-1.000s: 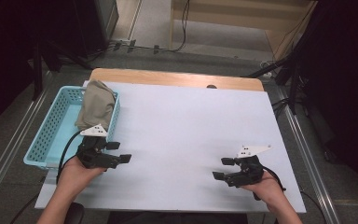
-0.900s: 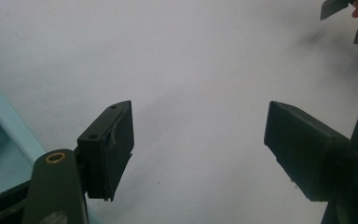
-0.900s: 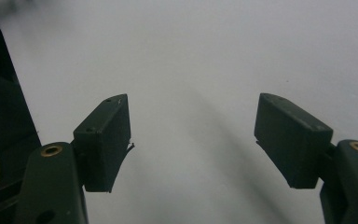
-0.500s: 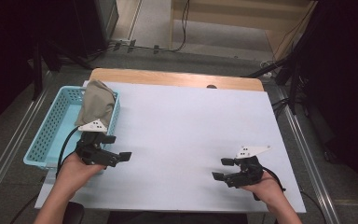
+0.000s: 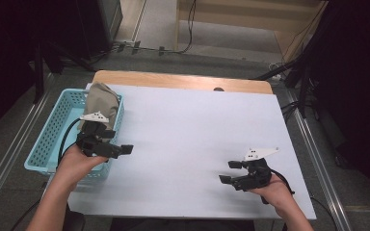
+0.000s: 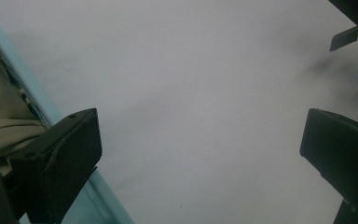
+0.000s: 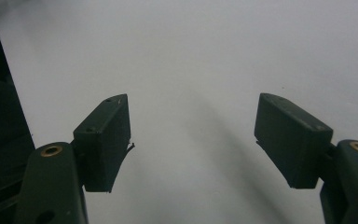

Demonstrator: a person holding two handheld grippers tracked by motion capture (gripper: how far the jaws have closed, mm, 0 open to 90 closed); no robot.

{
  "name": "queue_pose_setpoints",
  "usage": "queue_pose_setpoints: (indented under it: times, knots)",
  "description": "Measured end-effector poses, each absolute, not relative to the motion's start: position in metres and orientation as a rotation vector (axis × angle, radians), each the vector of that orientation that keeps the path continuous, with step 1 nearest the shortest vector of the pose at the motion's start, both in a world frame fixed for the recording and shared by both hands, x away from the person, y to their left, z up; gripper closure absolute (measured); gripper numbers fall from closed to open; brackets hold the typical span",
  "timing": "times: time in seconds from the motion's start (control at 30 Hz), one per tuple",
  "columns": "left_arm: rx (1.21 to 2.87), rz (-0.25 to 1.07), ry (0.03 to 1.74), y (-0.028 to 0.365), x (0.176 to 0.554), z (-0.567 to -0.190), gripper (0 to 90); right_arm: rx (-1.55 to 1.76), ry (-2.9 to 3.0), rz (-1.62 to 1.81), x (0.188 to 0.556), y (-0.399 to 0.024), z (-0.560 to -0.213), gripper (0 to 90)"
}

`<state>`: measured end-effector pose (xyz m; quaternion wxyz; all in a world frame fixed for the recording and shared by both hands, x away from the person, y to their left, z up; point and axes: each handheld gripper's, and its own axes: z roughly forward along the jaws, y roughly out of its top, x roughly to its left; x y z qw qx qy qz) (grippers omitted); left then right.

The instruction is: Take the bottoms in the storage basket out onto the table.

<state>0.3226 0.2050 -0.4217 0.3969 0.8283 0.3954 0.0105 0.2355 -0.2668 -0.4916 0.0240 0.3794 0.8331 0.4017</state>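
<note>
Both tools stand apart and empty over my white table [image 5: 192, 139]. My left tool [image 5: 118, 142] has just been opening with nothing between its jaws, and now sits higher beside the light-blue plastic basket [image 5: 48, 144] holding a beige cloth bundle [image 5: 101, 103]; my right tool [image 5: 231, 172] hasn't shifted.

A white table top [image 5: 192, 144] is seen, with a strip of bare wood [image 5: 173, 80] along its far edge. Grey floor [image 5: 221, 38] lies beyond, crossed by black cables [image 5: 191, 19]. Metal rails [image 5: 313, 144] run along both sides of the table. Dark surroundings are noted left and right.
</note>
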Motion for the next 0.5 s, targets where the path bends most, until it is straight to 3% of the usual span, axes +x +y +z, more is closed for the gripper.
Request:
queue_pose_setpoints:
  times: [0.5]
  knots:
    - [2.144, 0.101, 1.056, 0.226, 0.347, -0.405, 0.0, 1.156, 2.600, 1.234, 0.240, -0.263, -0.492, 25.5]
